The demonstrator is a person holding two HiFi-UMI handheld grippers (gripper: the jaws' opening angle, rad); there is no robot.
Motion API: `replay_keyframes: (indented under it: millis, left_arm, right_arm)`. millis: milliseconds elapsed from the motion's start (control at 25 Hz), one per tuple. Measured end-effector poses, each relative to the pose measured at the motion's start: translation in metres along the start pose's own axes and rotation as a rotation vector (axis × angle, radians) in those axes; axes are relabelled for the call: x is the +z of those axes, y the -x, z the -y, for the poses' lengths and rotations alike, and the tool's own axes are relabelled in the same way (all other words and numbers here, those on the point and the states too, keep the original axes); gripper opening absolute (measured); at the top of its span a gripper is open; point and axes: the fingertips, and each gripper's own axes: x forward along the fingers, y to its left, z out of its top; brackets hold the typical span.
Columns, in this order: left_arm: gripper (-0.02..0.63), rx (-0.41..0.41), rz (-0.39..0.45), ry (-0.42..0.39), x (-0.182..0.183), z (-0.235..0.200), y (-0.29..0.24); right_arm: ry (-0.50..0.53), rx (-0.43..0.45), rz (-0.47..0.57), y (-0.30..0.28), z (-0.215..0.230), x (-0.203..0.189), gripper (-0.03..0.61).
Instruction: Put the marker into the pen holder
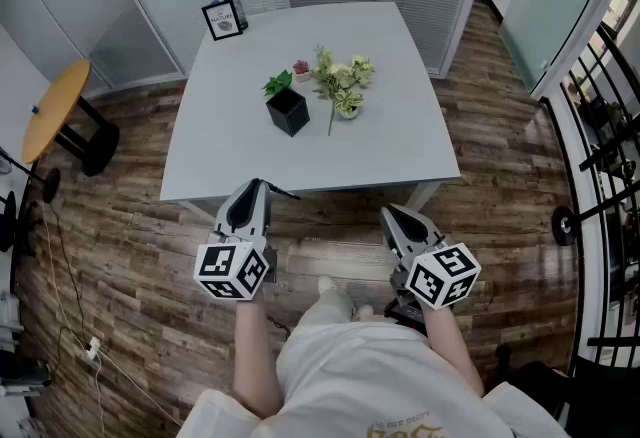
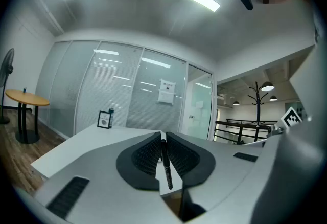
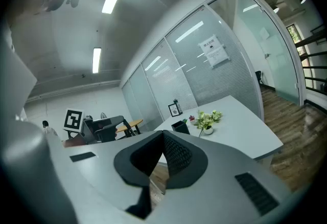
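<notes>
A black marker is clamped between the jaws of my left gripper, its length running down through the pads. In the head view that left gripper hangs below the table's near edge, the marker's tip poking out to the right. A black square pen holder stands in the middle of the grey table; it also shows small in the right gripper view as the pen holder. My right gripper is shut with nothing in it, its tips pressed together.
A small white pot of flowers and a tiny red potted plant stand beside the holder. A framed sign and a dark bottle are at the far left corner. A round wooden side table is off left; railing at right.
</notes>
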Motion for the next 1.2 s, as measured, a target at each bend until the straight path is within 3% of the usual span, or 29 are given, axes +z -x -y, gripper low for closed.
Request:
replay_keyframes:
  millis: [720, 1000, 1200]
  left_arm:
    - [0.038, -0.028, -0.001, 0.002, 0.012, -0.013, 0.015]
    - [0.038, -0.088, -0.015, 0.023, 0.015, -0.048, -0.042]
    - [0.038, -0.150, -0.058, 0.033, 0.014, -0.099, -0.113]
  right_arm:
    - [-0.047, 0.000, 0.019, -0.016, -0.016, -0.001, 0.017]
    - [-0.068, -0.047, 0.011, -0.072, 0.004, 0.007, 0.017]
    - [-0.089, -0.105, 0.000, -0.150, 0.026, 0.017, 0.017]
